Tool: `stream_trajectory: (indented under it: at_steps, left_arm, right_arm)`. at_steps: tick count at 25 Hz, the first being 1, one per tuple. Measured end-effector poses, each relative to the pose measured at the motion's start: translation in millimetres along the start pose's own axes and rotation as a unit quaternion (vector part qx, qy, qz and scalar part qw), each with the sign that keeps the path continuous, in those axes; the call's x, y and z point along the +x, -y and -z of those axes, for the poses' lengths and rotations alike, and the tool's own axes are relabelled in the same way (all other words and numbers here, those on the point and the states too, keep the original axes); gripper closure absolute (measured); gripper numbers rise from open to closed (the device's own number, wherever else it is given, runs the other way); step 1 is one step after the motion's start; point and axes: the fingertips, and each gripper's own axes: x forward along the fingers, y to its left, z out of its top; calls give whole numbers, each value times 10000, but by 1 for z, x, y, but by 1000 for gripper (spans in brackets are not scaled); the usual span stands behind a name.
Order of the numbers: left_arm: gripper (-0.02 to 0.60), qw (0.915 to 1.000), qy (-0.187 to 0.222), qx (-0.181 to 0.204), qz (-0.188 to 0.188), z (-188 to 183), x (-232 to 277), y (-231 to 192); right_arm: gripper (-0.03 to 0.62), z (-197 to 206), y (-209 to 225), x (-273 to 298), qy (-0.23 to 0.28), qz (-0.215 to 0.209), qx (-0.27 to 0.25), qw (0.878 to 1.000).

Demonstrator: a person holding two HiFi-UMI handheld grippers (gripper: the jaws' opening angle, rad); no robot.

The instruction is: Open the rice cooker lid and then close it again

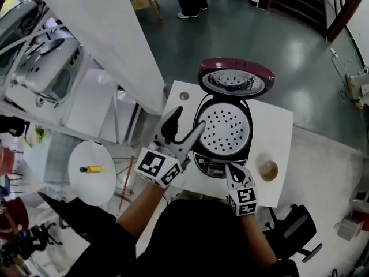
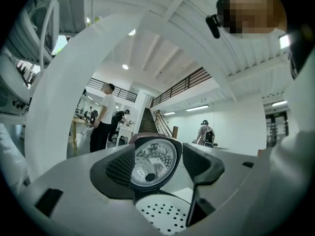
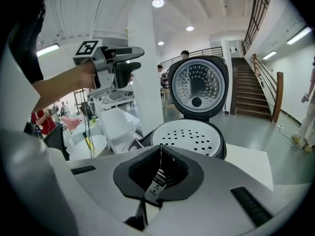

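The rice cooker (image 1: 223, 133) stands on the white table with its maroon lid (image 1: 235, 78) swung fully up and back, so the perforated white inner tray (image 1: 226, 128) shows. My left gripper (image 1: 189, 119) is open in the air over the cooker's left rim and holds nothing. In the left gripper view the raised lid (image 2: 153, 163) shows between the spread pads (image 2: 120, 168). My right gripper (image 1: 230, 167) is shut and empty at the cooker's front panel. The right gripper view has its closed jaws (image 3: 160, 154) in front of the tray (image 3: 189, 137) and the lid (image 3: 199, 87).
The white table (image 1: 277, 126) carries a small brownish cup (image 1: 268, 169) right of the cooker. A white column (image 1: 115, 33) rises close on the left. Below it stands a round white stool (image 1: 92, 172) with a yellow item. A person's feet (image 1: 189, 10) are on the floor beyond.
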Motion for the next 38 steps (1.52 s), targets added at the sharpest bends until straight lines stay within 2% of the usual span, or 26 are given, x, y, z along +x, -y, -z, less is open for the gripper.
stream_trajectory:
  at_steps: [4,11,16,19,25,30,34,38]
  left_arm:
    - [299,9995,25,88,306,-21,38,-4]
    - [301,9959,-175,517,728,-45,89,-12]
    - [301,9936,-85,192,1114,-64,123,-21]
    - [300,9942,-46,231,1053,-72,141,-35]
    - [299,9889,-489,427,1338,-63,174,-40]
    - [299,9864,-892,-51,1380,-47,193,-52]
    - [299,9798,-1241,70,1569,-36,198,-54]
    - [322,9807,-1178,-118,1556,-37,201,-58]
  right_arm:
    - [592,-17,11,6,208,-47,109,9997]
    - [592,-24,23,14,152,-221,86,9996]
    - [592,-20,36,14,61,-149,234,9996]
    - [592,-15,46,12,5,-39,329,9995]
    - [592,-14,53,12,-15,96,466,9989]
    - [592,-8,53,9,-39,107,509,9986]
    - [592,-5,63,6,-47,153,621,9979]
    - [592,0,74,3,-68,251,766,9967]
